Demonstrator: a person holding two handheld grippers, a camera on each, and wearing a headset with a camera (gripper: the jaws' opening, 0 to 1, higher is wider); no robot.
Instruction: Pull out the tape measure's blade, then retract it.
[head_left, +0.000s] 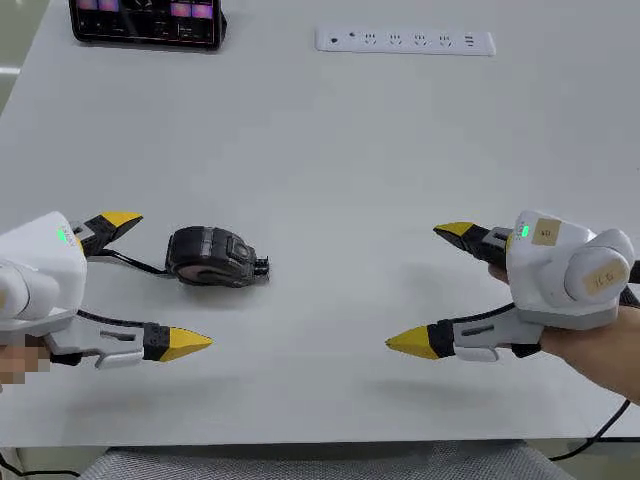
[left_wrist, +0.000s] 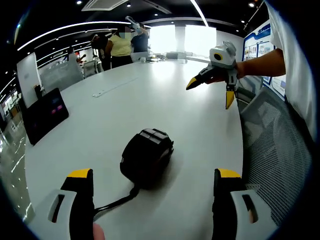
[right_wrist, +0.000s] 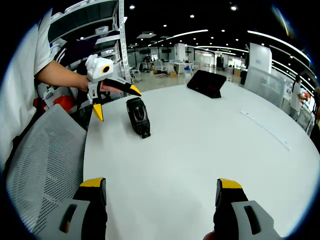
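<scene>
Both sets of jaws are spread wide and hold nothing. The tape measure (head_left: 213, 257) lies flat on the white table (head_left: 330, 150), just ahead of my left gripper (head_left: 165, 279). It lines up with the gap between those jaws, just past the tips, touching neither. Its black cord trails back toward the far left jaw. The blade is fully in, and the hook end at the case mouth faces my right gripper (head_left: 416, 287), which hovers well apart. The power strip (head_left: 405, 41) and tablet (head_left: 147, 20) sit at the far edge.
</scene>
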